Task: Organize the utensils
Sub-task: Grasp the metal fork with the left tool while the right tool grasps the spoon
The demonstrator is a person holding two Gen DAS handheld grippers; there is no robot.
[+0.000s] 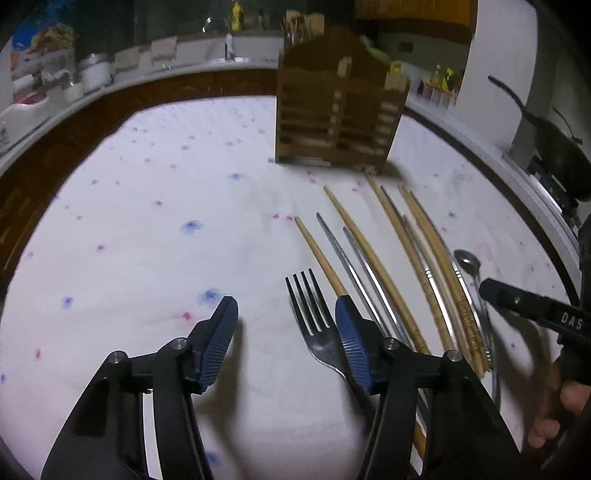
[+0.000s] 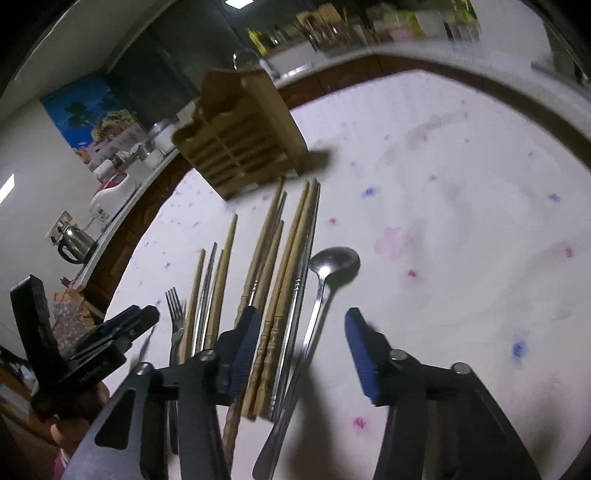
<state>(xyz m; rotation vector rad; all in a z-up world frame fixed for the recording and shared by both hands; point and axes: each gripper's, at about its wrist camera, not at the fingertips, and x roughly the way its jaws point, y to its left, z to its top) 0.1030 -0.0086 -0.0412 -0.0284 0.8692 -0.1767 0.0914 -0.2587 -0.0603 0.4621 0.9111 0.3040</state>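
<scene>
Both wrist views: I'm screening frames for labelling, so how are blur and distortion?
Left wrist view: fork sharp, wooden holder soft, table edge bowed by the fisheye. Right wrist view: tilted, holder and far counter smeared, spoon fairly crisp.

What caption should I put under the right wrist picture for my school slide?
Open right gripper hovers over a spoon and chopsticks lying in front of a wooden utensil holder.

The setting was a domestic kitchen. A worktop (image 1: 155,68) ran along the wall carrying a tap (image 1: 229,44), jars and bottles, and an electric kettle (image 2: 75,240) stood beside a wall socket. A floral tablecloth (image 1: 166,221) covered the table.
</scene>
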